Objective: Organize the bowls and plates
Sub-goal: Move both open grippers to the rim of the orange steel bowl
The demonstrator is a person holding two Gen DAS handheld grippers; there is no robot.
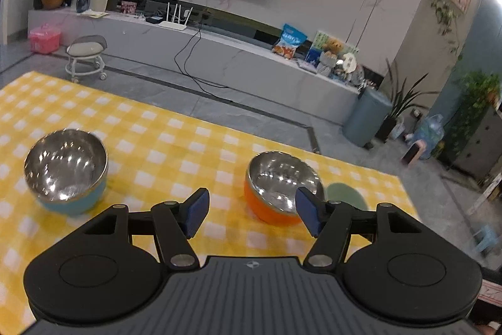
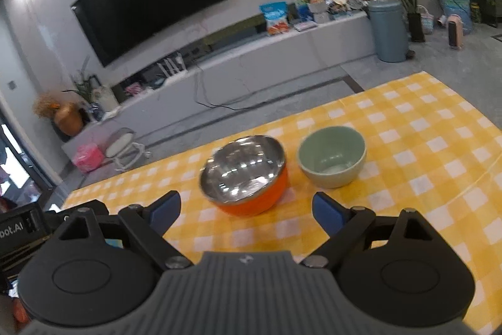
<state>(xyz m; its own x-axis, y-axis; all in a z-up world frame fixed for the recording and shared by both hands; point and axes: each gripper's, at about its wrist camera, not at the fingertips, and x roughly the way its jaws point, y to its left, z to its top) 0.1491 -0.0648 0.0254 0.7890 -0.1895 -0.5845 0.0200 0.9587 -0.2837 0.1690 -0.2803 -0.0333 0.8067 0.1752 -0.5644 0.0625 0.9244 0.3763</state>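
Both wrist views overlap on orange bowl point(image 1: 273, 193) point(image 2: 251, 178).

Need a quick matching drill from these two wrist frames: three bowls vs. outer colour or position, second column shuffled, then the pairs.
Column one:
1. bowl far left on the tablecloth
2. steel-lined bowl in the middle
3. bowl with no steel lining

Column two:
A. pale green
B. light blue outside
C. orange outside

Pairs: 1-B, 2-C, 3-A
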